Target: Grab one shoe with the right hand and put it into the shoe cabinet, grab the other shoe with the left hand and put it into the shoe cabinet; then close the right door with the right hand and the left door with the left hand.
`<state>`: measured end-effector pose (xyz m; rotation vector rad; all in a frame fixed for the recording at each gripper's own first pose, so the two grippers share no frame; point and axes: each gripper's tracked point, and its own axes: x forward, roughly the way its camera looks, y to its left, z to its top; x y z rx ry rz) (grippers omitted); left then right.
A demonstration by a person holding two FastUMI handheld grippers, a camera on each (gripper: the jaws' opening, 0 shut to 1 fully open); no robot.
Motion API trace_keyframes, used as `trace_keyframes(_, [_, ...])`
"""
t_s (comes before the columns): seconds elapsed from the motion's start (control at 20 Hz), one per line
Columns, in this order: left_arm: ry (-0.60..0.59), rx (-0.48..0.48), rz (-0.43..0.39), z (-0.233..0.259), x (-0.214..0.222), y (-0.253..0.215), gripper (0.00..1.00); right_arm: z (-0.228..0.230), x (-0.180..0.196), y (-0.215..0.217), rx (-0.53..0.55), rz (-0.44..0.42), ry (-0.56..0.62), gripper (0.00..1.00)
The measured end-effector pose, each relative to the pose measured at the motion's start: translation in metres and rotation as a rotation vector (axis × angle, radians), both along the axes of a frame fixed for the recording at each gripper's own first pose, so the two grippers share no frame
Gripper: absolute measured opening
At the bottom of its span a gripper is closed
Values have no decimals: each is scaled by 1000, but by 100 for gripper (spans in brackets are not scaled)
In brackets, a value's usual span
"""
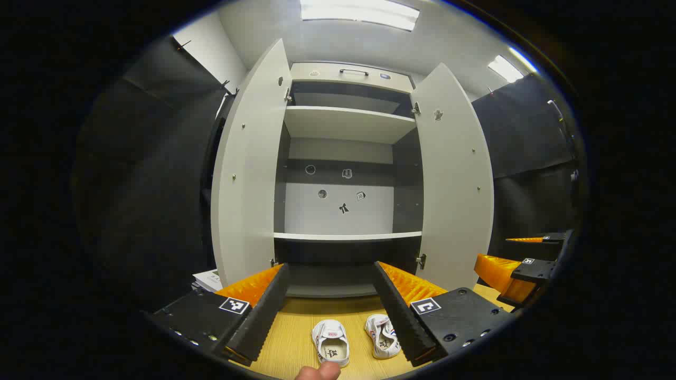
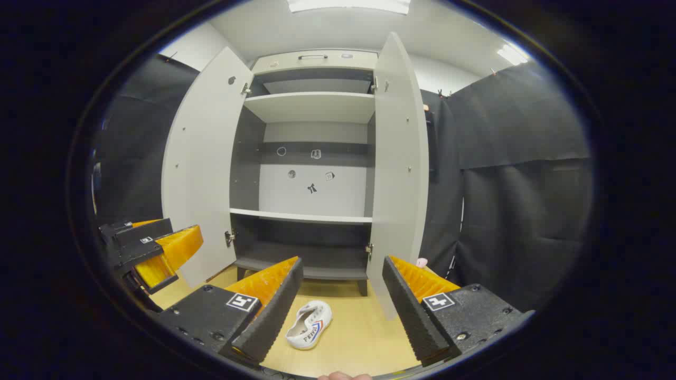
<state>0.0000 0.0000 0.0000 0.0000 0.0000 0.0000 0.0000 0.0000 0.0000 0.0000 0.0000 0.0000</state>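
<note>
Two small white shoes lie on the wooden floor in front of the open shoe cabinet (image 1: 346, 124). In the left gripper view the left shoe (image 1: 331, 342) and the right shoe (image 1: 382, 335) sit side by side below my left gripper (image 1: 331, 274), which is open and held above them. In the right gripper view one white shoe (image 2: 310, 324) lies between the fingers of my right gripper (image 2: 342, 266), also open and empty. Both cabinet doors, the left door (image 1: 245, 169) and the right door (image 1: 454, 179), stand wide open.
The cabinet (image 2: 311, 108) has white shelves and a dark interior with nothing on them. Black cloth walls close in on both sides. The right gripper (image 1: 520, 269) shows at the right edge of the left gripper view, and the left gripper (image 2: 153, 253) at the left of the right gripper view. A fingertip (image 1: 318, 372) pokes in at the bottom.
</note>
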Motion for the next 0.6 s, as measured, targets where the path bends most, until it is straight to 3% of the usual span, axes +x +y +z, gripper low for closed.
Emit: trace_keyframes(0.6, [-11,10,7,1,5,0,95,5,3,-8,15,-22,-11,98])
